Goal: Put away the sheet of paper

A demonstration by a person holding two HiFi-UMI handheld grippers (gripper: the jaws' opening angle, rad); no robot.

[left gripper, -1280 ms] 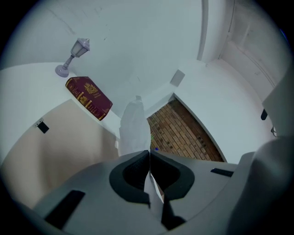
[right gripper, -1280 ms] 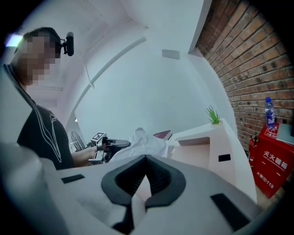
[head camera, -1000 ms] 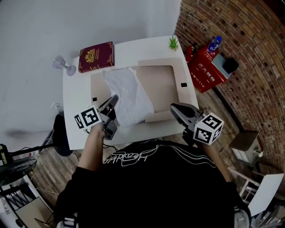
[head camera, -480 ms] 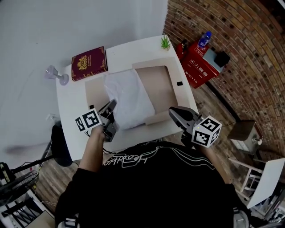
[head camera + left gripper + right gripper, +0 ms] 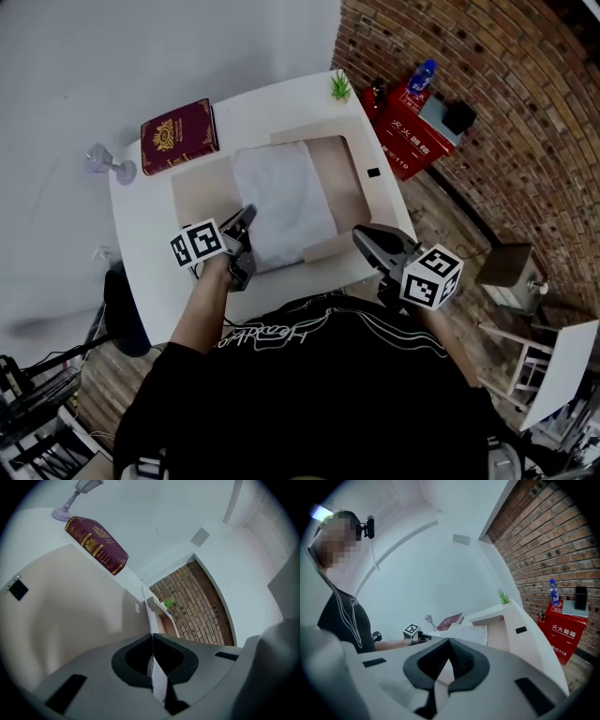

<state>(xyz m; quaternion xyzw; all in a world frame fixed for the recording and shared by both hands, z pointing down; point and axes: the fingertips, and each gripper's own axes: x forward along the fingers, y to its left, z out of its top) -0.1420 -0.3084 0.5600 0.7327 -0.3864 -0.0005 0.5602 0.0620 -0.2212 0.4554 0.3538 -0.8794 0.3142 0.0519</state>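
A white sheet of paper point(image 5: 286, 202) lies over an open beige folder point(image 5: 202, 187) on the white table point(image 5: 150, 234). My left gripper point(image 5: 246, 217) is at the sheet's near left corner and is shut on it. In the left gripper view the sheet point(image 5: 157, 677) runs edge-on between the closed jaws of the left gripper point(image 5: 152, 637). My right gripper point(image 5: 359, 234) is at the table's front right, beside the folder's raised beige flap point(image 5: 328, 248). In the right gripper view the right gripper point(image 5: 448, 641) is shut, with a thin beige strip that looks like that flap between its jaws.
A dark red book point(image 5: 178, 136) lies at the table's back left, with a small lamp point(image 5: 103, 161) beside it. A little green plant point(image 5: 339, 87) stands at the back right corner. A red box point(image 5: 412, 136) stands on the floor by the brick wall.
My left gripper has moved right and away from me with the sheet. The sheet now lies flatter and squarer over the folder. The right gripper has stayed near the flap.
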